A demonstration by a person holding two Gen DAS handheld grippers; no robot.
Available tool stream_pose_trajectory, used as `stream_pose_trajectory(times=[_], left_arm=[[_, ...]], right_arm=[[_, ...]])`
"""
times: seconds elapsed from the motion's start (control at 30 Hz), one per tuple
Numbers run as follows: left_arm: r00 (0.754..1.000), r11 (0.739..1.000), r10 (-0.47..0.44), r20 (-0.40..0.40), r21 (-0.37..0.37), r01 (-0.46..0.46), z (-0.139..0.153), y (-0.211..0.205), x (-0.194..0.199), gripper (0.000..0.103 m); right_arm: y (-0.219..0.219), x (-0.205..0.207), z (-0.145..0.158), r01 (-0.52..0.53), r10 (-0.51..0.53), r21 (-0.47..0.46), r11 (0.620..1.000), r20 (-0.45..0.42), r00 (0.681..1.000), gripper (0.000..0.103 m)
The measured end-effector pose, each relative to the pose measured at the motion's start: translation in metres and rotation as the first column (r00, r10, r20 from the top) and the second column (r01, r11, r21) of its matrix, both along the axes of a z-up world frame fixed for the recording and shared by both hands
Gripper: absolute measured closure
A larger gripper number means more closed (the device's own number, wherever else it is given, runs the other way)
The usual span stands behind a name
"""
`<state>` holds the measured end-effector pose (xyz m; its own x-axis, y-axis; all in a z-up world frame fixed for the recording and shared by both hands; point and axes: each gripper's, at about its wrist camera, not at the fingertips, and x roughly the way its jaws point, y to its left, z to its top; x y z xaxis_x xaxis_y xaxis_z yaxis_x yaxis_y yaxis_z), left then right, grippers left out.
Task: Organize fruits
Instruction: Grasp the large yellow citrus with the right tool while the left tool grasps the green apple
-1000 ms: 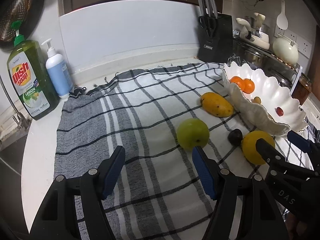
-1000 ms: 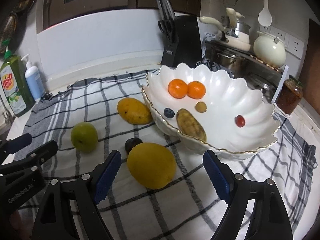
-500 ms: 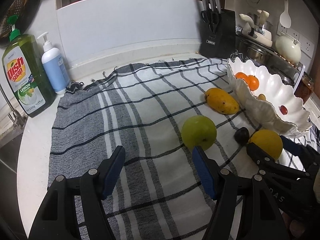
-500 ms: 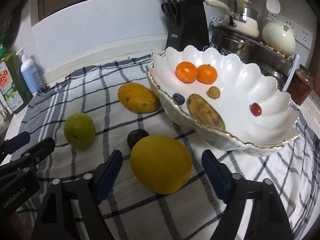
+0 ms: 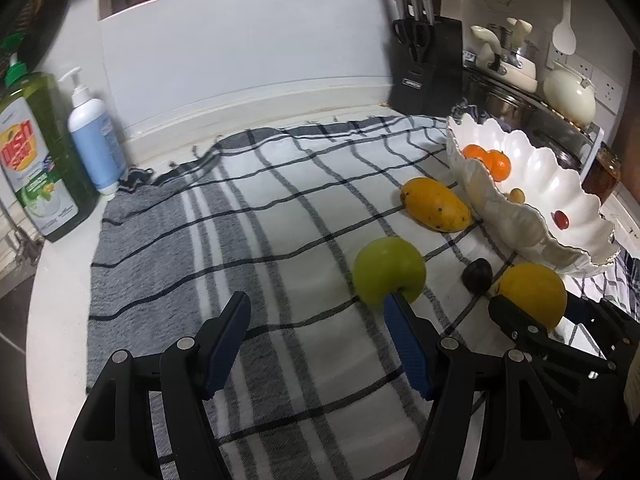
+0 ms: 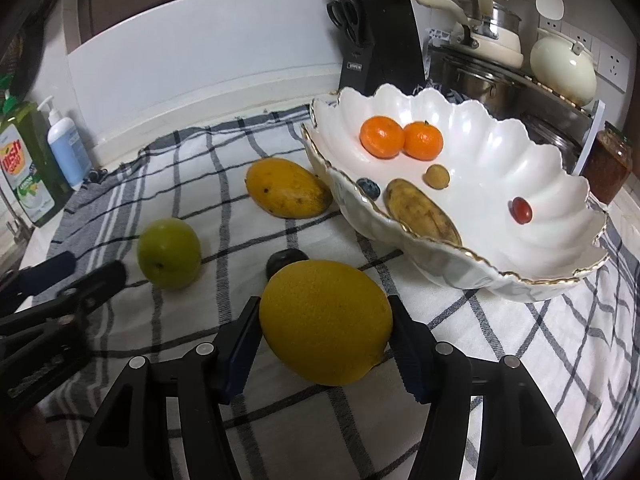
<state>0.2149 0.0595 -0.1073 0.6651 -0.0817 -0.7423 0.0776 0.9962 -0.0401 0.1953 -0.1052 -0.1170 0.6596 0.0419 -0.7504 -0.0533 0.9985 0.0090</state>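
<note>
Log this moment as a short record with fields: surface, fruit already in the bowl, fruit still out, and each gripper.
surface: grey and white checked cloth
bowl: white scalloped bowl with gold rim, on the cloth
in bowl: two tangerines, a red cherry tomato, other small pieces
on cloth: spotted yellow mango, green apple, small dark fruit
right gripper: closing around large yellow citrus fruit
left gripper: open, empty, beside the apple
</note>
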Motion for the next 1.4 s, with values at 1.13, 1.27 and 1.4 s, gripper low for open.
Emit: stream_pose_trajectory(times=[1.13,1.27,1.4], left_arm=[[0.988,0.991,-0.136,-0.071,-0.016,0.135,-0.018,-0.045,0.032,0.055],[0.990,0.991,-0.134,-0.054,-0.019,0.133,-0.009,-0.046,0.025,0.055],[0.991,0.991,-0.132,-0.037,-0.024,0.131,0.002,-0.049,0.016,0.055]], right_arm=[[-0.027,0.000,0.007,0.065,-0.065,0.008,0.998,0.020,0.998,0.042],[-0.030,-0.007,0.013,0.064,-0.064,0.014,0.998,0.029,0.997,0.042],[-0.034,-0.015,0.022,0.066,-0.066,0.016,0.998,0.050,0.997,0.042]])
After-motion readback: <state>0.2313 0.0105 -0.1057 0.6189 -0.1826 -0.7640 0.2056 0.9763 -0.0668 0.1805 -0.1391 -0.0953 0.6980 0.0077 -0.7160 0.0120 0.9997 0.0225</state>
